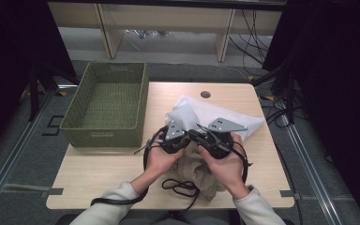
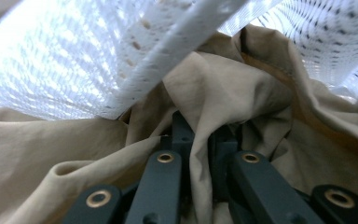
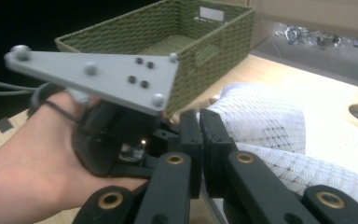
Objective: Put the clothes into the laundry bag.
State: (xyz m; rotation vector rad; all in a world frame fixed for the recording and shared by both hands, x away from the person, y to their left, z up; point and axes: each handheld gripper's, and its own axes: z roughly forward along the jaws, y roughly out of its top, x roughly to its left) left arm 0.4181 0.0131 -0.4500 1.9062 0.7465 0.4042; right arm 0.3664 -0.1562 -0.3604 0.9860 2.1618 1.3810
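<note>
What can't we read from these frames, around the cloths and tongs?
- High view: the hands cover both tongs' tips; grip unreadable.
- Left gripper view: beige cloth lies between the jaws and buries their tips.
- Right gripper view: whether white cloth is pinched; jaws hide the contact.
- High view: beige cloth's shape, under hands.

Left hand-held gripper (image 1: pixel 183 130) clamped, right hand-held gripper (image 1: pixel 200 137) closed, side by side
</note>
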